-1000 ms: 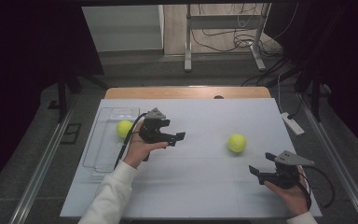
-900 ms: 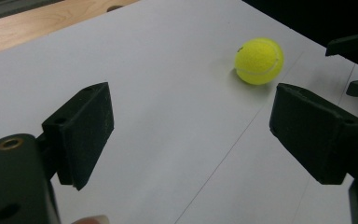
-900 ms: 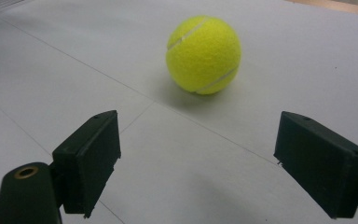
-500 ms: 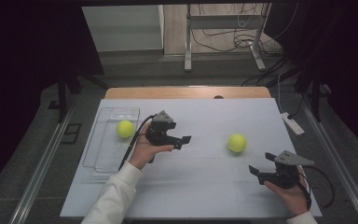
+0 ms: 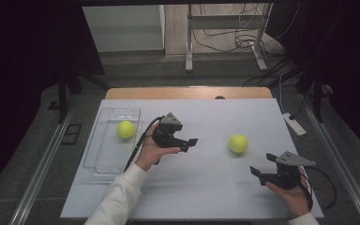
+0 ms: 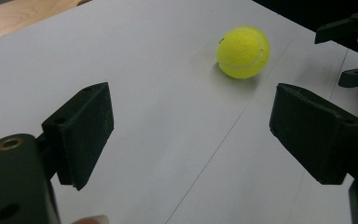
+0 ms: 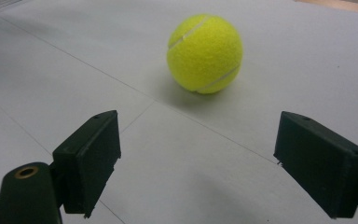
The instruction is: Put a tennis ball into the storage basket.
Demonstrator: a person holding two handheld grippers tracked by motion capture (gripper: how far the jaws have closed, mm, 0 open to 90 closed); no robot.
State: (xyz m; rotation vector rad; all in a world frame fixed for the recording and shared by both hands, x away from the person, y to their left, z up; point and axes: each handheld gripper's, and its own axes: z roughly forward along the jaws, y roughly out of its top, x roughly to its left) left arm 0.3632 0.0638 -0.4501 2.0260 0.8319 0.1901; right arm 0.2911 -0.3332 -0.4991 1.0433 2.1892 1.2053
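A yellow tennis ball [image 5: 238, 143] lies on the white table, right of centre. A second tennis ball [image 5: 126, 129] rests in the clear plastic tray [image 5: 104, 159] at the left. My left gripper [image 5: 190, 144] hovers near the table's middle, jaws open and empty, pointing right at the loose ball. In the left gripper view that ball [image 6: 242, 51] lies ahead of the gripper [image 6: 191, 135], well beyond its jaws. My right gripper [image 5: 258, 175] sits near the front right, open and empty, aimed left. The right gripper view has the ball [image 7: 204, 53] ahead of the gripper [image 7: 196, 158], untouched.
The white table sheet [image 5: 206, 197] is bare in front of both hands. A white power strip [image 5: 294, 123] lies off the right edge. The table's wooden back edge [image 5: 187, 92] runs along the rear, with a metal stand and cables on the floor behind.
My left gripper has drifted right, away from the tray and toward the loose ball. The right gripper and both balls have stayed where they were.
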